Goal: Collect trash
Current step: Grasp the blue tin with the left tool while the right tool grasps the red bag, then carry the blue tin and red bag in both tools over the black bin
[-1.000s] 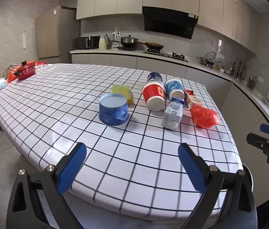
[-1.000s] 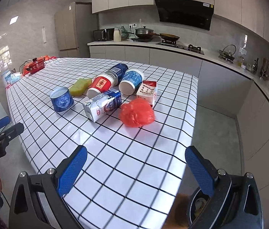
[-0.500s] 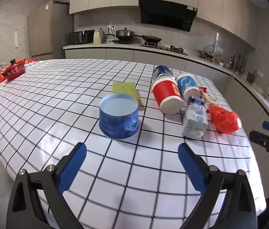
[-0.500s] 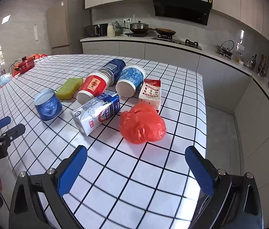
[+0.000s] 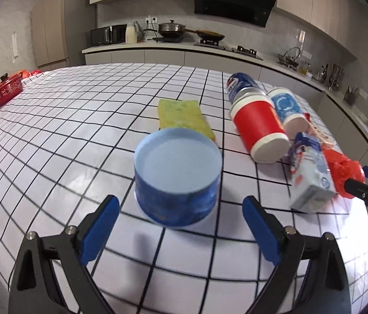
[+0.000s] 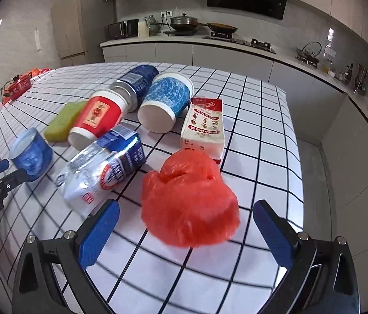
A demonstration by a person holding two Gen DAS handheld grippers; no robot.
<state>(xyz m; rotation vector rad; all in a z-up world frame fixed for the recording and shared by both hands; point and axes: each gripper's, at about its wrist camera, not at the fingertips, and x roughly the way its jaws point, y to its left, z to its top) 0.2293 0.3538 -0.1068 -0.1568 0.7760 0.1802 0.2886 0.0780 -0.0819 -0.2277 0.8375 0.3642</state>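
Note:
Trash lies on a white checked table (image 5: 53, 136). My left gripper (image 5: 181, 225) is open, its jaws on either side of and just short of a short blue tub (image 5: 177, 172) standing upside down. My right gripper (image 6: 186, 231) is open around a crumpled red plastic bag (image 6: 188, 198). Beside the bag lie a blue-white milk carton (image 6: 100, 167), a red paper cup (image 6: 96, 116), a blue paper cup (image 6: 165, 102), a blue can (image 6: 135, 79), a white-red carton (image 6: 203, 125) and a yellow-green sponge (image 6: 65, 120).
A red pot (image 5: 9, 90) stands at the table's far left corner. The kitchen counter (image 5: 184, 49) with stove, pans and microwave runs along the back wall. The table's right edge (image 6: 292, 141) drops to the floor aisle.
Both grippers have moved forward over the table. The left one has closed in on the blue tub, the right one on the red bag. Both stay open.

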